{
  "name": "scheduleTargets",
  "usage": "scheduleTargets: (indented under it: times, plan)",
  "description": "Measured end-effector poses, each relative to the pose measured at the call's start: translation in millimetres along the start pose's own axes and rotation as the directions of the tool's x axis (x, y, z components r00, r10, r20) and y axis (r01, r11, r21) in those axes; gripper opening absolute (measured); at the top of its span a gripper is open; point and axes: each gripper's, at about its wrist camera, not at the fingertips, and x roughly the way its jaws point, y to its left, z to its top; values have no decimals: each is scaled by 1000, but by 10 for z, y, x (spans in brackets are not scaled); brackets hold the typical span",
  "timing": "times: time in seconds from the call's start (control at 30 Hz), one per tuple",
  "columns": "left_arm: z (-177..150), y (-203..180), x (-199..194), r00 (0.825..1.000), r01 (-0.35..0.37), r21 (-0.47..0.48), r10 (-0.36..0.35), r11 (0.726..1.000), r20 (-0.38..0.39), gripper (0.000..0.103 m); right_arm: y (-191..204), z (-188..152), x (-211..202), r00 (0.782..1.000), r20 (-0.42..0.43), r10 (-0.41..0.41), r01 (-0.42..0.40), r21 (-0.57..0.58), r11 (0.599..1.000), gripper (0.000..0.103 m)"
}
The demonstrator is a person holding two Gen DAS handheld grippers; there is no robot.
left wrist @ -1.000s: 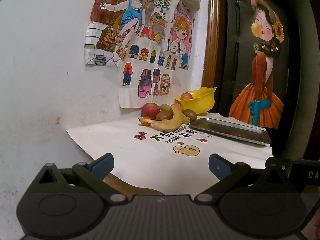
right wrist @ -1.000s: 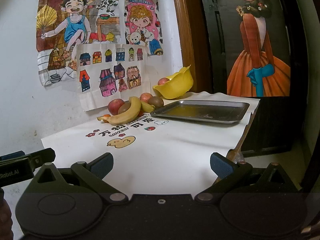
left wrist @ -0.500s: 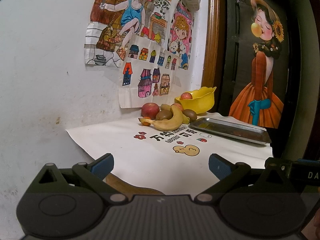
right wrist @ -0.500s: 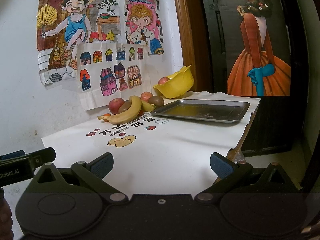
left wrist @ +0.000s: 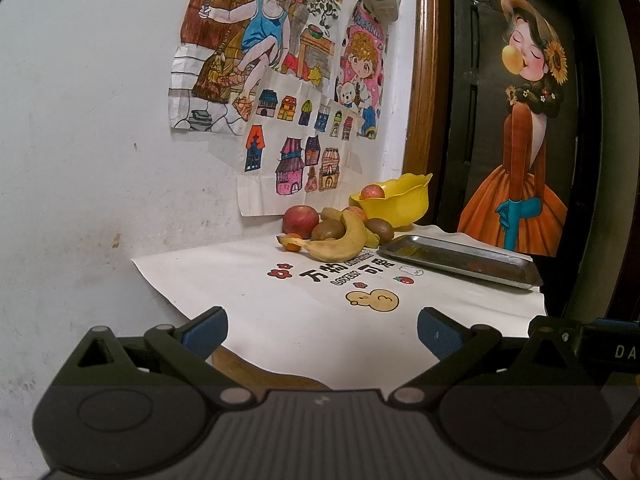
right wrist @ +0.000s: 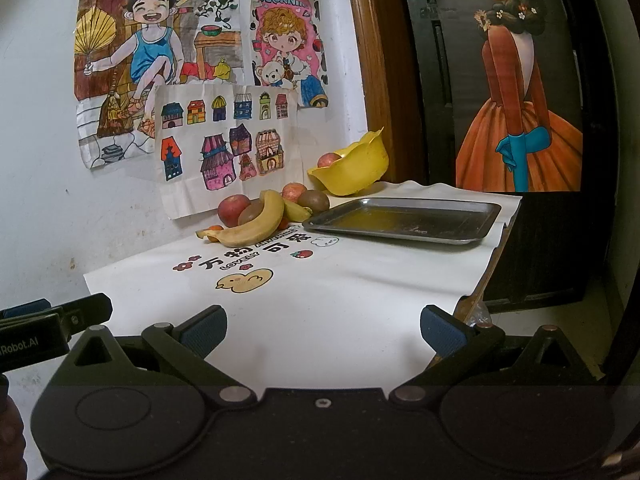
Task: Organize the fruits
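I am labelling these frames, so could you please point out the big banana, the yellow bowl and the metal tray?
big banana (right wrist: 256, 226): right wrist view, middle of its curved body.
yellow bowl (right wrist: 360, 172): right wrist view, outer wall.
metal tray (left wrist: 460, 254): left wrist view, bare floor.

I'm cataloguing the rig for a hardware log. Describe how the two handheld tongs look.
The left tongs and the right tongs look alike: a matte black body with two round discs, silver pivot pins, angled black linkage arms with triangular cut-outs, and blue ribbed pads on the fingertips. The left body is ribbed grey in the middle; the right's is smooth black with a screw. White lettering marks the side of each.
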Motion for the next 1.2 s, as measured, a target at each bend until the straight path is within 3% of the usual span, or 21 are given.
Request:
scheduleTargets:
  times: [0.23,0.43,0.8,1.03,1.2]
  plan:
    - [34,-16,10,1000,-7,1,7,1000,-1,103,8,5,-3,1000,-3,0,0,-2,1000,102]
    - [226,-83,-88,998,-65,9,65,998,2,103,42,-7,5,1000,17,1,-1,-27,1000,102]
    - [757,-209,-512,987,-130,77,121,989,101,103,-130,612,-609,994,77,75,-69,-77,995,102]
    - [1060,-198,-349,986,-148,111,137,983,99,103,-123,987,-540,996,58,70,-60,-159,985,102]
    - [1304,-137,47,988,-151,173,142,973,59,103,-138,1226,-381,979,165,122,-89,-191,977,102]
